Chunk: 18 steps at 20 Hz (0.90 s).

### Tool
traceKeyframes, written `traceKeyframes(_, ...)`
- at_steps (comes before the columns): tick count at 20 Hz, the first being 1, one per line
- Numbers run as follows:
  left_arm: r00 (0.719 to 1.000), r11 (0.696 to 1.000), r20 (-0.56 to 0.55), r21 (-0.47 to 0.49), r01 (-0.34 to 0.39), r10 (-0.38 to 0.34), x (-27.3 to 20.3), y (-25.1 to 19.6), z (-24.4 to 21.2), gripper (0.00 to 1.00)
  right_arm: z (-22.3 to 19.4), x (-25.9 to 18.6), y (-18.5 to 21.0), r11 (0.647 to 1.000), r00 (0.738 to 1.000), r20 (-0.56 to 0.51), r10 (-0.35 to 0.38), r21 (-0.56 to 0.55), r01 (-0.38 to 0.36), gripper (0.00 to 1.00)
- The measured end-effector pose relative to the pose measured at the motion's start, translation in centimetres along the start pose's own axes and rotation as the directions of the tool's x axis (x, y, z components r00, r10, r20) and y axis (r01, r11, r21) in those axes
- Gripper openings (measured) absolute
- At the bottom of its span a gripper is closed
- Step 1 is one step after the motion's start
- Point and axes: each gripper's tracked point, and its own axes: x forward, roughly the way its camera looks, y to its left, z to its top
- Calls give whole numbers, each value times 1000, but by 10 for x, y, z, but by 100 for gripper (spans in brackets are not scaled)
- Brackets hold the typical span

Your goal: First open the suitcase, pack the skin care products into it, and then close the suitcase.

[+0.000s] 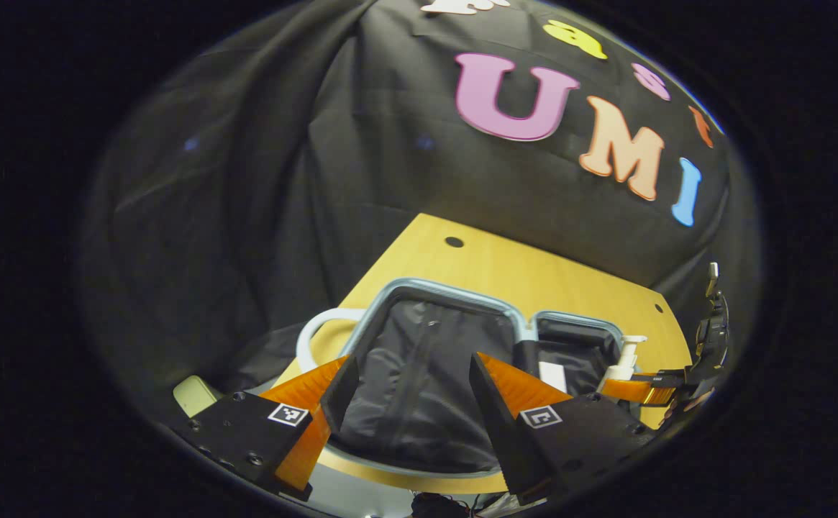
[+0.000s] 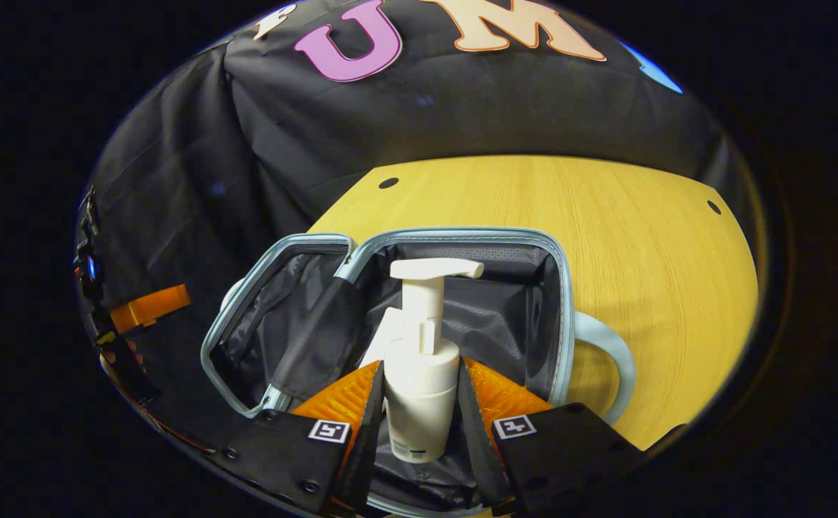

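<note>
Right gripper clamped on pump bottle, upright over open suitcase on table. Left gripper spread, empty. Released upright, bottle may topple.

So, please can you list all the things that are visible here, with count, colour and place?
suitcase: one, light blue rim, dark lining, lying open on the table, both halves up
pump bottle: one, white, upright, over the suitcase's right half
table: one, yellow wood, under the suitcase
pale green object: one, at the lower left in the left gripper view, cannot tell what
right tool: one, fingers pressed on the bottle
left tool: one, fingers apart, above the left half
</note>
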Motion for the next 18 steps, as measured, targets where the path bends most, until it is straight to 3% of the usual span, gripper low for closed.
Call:
traceKeyframes(1,1000,1000,-10,-12,-19,19,3,15,-4,87,-2,7,-3,1000,1000,-6,-23,4,23,58)
traceKeyframes(2,999,999,-24,-26,-38,37,6,30,-8,91,-2,13,-7,999,999,-11,-47,9,47,55)
traceKeyframes(6,992,990,-84,-94,-106,99,24,85,-17,91,-9,26,-9,995,995,-30,-96,28,97,58)
traceKeyframes(7,989,988,-96,-100,-121,111,30,97,-18,91,-7,26,-7,995,995,-23,-93,35,94,55)
traceKeyframes(11,982,989,-155,-82,-123,109,59,123,-21,91,12,10,0,994,995,39,-95,50,93,98)
traceKeyframes(12,979,989,-171,-81,-124,108,67,126,-22,91,19,4,0,994,994,56,-97,56,94,94)
traceKeyframes(13,977,990,-188,-79,-116,99,77,127,-24,92,24,-3,0,994,993,74,-97,63,93,98)
traceKeyframes(18,946,992,-316,-74,-100,72,124,134,-46,91,50,-39,-16,987,977,159,-143,99,128,98)
